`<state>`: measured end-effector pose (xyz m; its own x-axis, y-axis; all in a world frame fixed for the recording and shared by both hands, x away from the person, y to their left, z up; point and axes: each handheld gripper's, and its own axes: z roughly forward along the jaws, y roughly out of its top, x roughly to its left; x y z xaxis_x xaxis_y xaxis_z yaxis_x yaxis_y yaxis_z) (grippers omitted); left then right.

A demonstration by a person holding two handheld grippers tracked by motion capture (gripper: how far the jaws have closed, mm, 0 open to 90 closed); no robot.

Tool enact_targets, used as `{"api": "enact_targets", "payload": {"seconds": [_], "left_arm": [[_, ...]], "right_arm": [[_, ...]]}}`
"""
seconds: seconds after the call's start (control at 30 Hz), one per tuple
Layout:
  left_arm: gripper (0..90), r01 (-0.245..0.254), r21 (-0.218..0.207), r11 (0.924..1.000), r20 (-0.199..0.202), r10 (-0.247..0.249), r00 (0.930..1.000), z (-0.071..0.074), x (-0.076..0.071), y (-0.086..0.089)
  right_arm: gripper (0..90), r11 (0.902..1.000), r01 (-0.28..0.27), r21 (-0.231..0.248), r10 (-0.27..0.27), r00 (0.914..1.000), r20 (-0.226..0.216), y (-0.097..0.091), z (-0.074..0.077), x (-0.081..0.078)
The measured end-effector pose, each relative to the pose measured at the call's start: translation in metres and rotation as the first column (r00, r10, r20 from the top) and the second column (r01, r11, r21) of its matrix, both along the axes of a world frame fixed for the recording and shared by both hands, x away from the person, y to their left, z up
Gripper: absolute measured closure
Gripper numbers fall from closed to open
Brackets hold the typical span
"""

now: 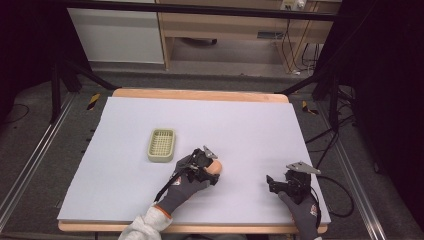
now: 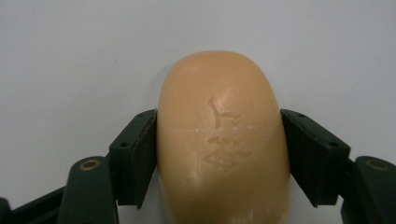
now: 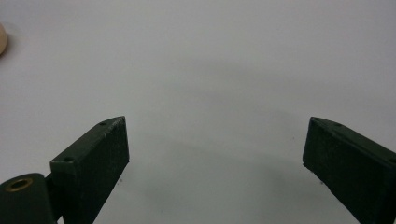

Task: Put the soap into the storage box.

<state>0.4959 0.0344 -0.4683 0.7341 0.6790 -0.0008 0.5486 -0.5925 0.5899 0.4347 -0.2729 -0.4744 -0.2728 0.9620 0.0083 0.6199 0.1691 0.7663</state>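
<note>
White-topped table (image 1: 150, 200), wooden edge, black frame poles (image 1: 55, 90), cables (image 1: 345, 195) on grey floor (image 1: 30, 150)

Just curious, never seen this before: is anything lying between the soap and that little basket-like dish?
No. In the high view, bare white table cover lies between the soap bar and the soap dish.
</note>
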Motion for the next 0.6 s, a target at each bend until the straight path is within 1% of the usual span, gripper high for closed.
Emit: {"api": "enact_targets", "payload": {"seconds": [0.17,0.4,0.6], "left_arm": [[30.8,0.002,0.013,0.9999,0.003,-0.002,1.0,0.0003,-0.0001,-0.0008],[31.4,-0.001,0.015,0.9999,0.006,0.001,1.0,0.0005,-0.0007,-0.0014],[31.5,-0.001,0.017,0.9998,-0.001,0.001,1.0,0.0024,-0.0008,-0.0005]], "right_arm": [[7.4,1.0,0.0,-0.001,0.0,1.0,-0.001,0.0,0.0,0.0],[7.4,1.0,-0.001,0.001,0.001,1.0,-0.002,-0.0001,-0.0001,0.0002],[7.4,1.0,0.001,0.003,-0.001,1.0,-0.003,-0.0001,-0.0001,0.0002]]}}
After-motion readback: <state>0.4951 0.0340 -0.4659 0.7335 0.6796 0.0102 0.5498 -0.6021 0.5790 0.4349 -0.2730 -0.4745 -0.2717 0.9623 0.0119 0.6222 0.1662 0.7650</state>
